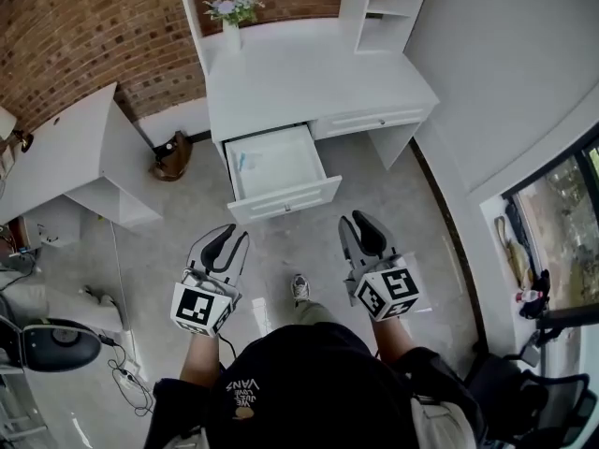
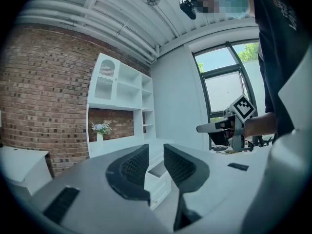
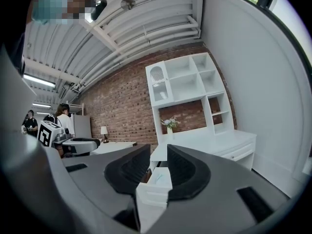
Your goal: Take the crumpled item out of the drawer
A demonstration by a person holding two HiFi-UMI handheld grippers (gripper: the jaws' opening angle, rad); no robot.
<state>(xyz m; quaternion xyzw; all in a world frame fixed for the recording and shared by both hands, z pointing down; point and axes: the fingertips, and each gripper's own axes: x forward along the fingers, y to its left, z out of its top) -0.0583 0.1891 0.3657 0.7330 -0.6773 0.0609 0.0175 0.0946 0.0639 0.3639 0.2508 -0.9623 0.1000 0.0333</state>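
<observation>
I held my left hand-held gripper (image 1: 234,235) and right hand-held gripper (image 1: 352,220) in the lower half of the frame, each with its jaws apart and nothing between them. Above them, at centre, the drawer (image 1: 285,197) stood pulled out of the white counter (image 1: 309,82). A small pale bluish item (image 1: 241,164) lay by its left wall.

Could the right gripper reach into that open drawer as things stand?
Probably yes, once it moves closer. The drawer is pulled out with its top uncovered, only floor lies between it and the right gripper, whose jaws stand apart and empty.
</observation>
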